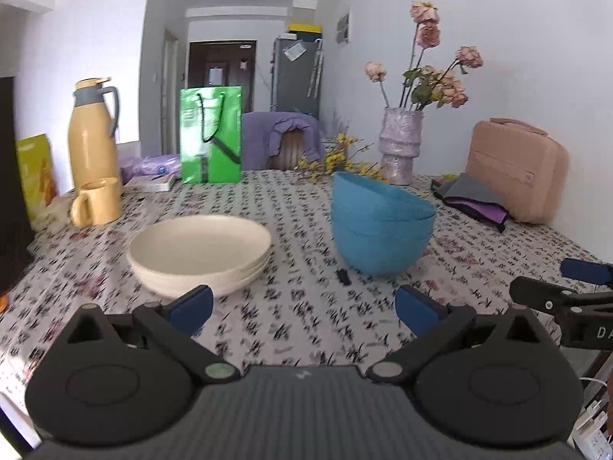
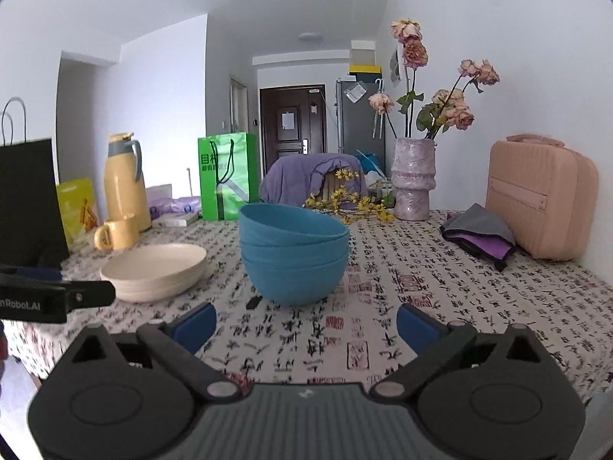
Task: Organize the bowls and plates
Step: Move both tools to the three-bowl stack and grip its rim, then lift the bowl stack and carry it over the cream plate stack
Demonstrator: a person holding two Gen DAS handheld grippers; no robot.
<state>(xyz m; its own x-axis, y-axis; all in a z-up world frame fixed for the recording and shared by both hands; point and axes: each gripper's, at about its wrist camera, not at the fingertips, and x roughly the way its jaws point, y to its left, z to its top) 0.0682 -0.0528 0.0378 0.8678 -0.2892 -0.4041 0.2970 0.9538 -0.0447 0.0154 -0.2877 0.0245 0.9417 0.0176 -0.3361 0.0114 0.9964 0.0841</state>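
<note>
My surface point(image 2: 440, 287) wears a white cloth printed with black calligraphy and red seals, and white walls point(image 2: 498, 57) close in at the right of the frame. Past its far edge a chair draped in a purple garment point(image 2: 302, 176) stands at centre. Behind it a hallway runs to a dark brown door point(image 2: 293, 122), with a grey refrigerator point(image 2: 358, 115) just right of it. A round ceiling light point(image 2: 311, 37) sits upper centre; soft daylight fills the room.

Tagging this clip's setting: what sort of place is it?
Probably a home dining area: a patterned tablecloth, a grey refrigerator by a dark entrance door, and a vase of dried roses.
</note>
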